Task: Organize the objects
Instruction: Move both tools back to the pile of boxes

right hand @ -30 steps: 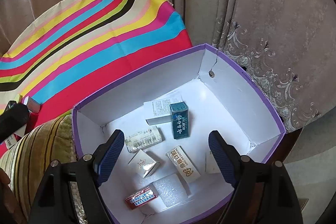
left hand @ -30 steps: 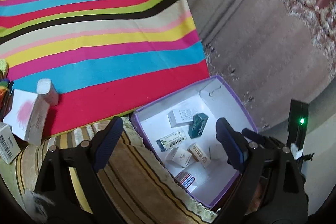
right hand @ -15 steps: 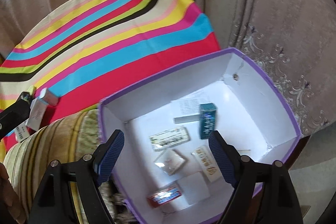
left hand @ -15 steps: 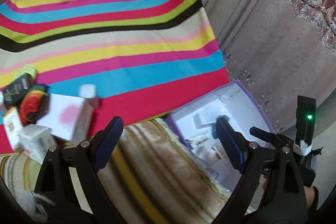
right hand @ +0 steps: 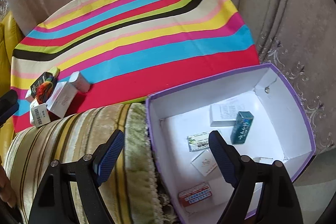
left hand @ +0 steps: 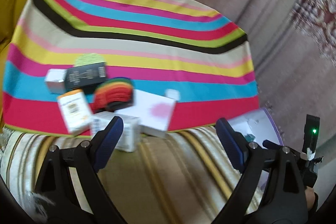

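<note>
Purple box [right hand: 302, 110] beneath right tongs [right hand: 166, 152].

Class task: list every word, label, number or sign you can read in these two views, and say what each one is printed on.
No text here is clear enough to quote.
Teal box: pale lettering down its face, too small to read.
Red packet: rows of print, too small to read.
White barcode box: barcode bars show, but the digits are unreadable.
Black box: pale print, blurred.
</note>
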